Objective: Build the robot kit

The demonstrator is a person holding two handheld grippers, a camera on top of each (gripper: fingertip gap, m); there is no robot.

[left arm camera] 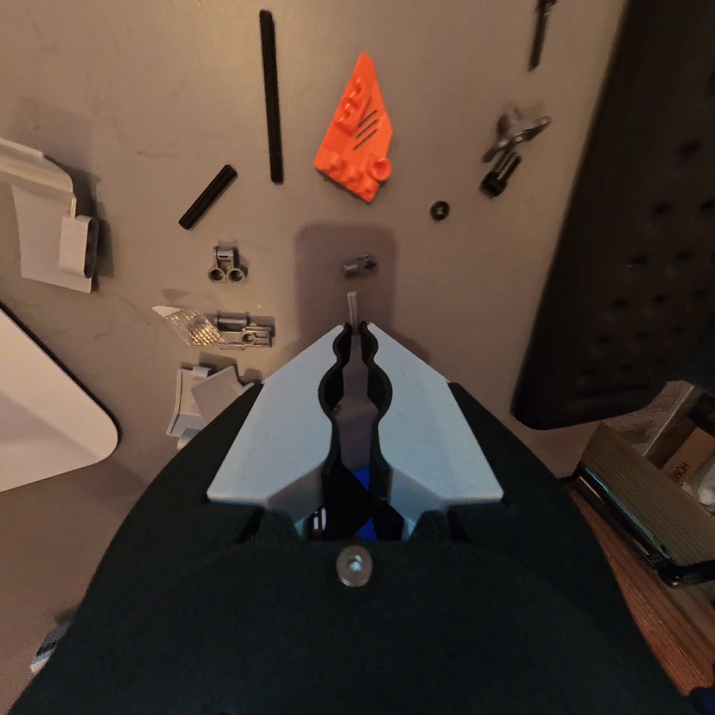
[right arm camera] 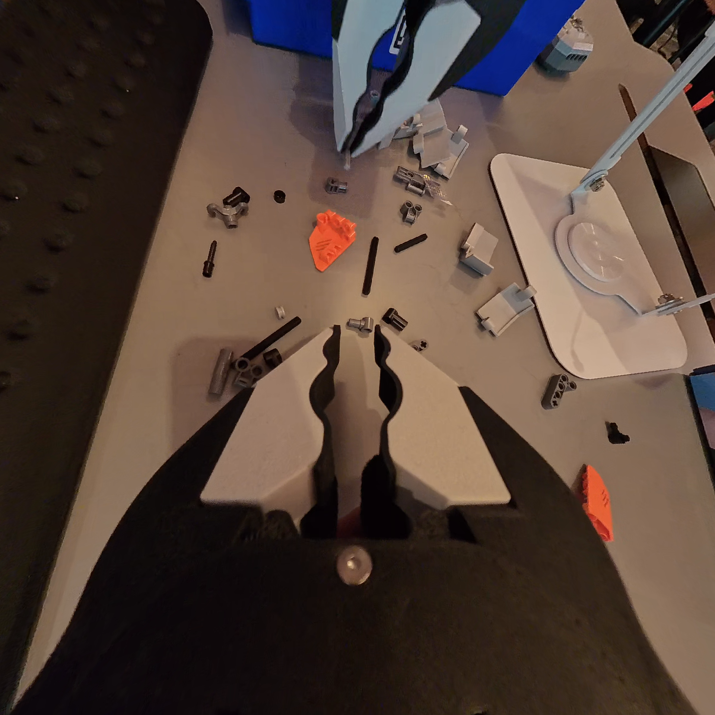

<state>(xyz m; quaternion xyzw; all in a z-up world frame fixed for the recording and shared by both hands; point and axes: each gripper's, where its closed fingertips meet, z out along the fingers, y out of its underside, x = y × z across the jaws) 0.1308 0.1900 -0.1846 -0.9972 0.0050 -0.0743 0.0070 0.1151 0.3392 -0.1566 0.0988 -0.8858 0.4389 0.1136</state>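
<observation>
My left gripper (left arm camera: 353,327) is shut on a thin grey axle pin (left arm camera: 352,305) that sticks out past its tips, just short of a small grey connector (left arm camera: 359,267) on the grey table. In the right wrist view the left gripper (right arm camera: 348,149) points down with the pin (right arm camera: 347,160) over the same connector (right arm camera: 336,186). My right gripper (right arm camera: 356,329) is open and empty, low over the table, with a small grey pin connector (right arm camera: 360,323) just beyond its tips and a black connector (right arm camera: 394,319) beside it.
Loose building parts lie about: an orange wedge panel (left arm camera: 354,131) (right arm camera: 330,242), black axles (left arm camera: 271,96) (right arm camera: 370,265), grey panels (left arm camera: 205,398) (right arm camera: 503,309). A white tray (right arm camera: 541,329) with a magnifier stand sits right, a black studded mat (right arm camera: 77,193) left, a blue box (right arm camera: 294,23) behind. The left gripper's tips are roughly 15 cm from the right gripper's.
</observation>
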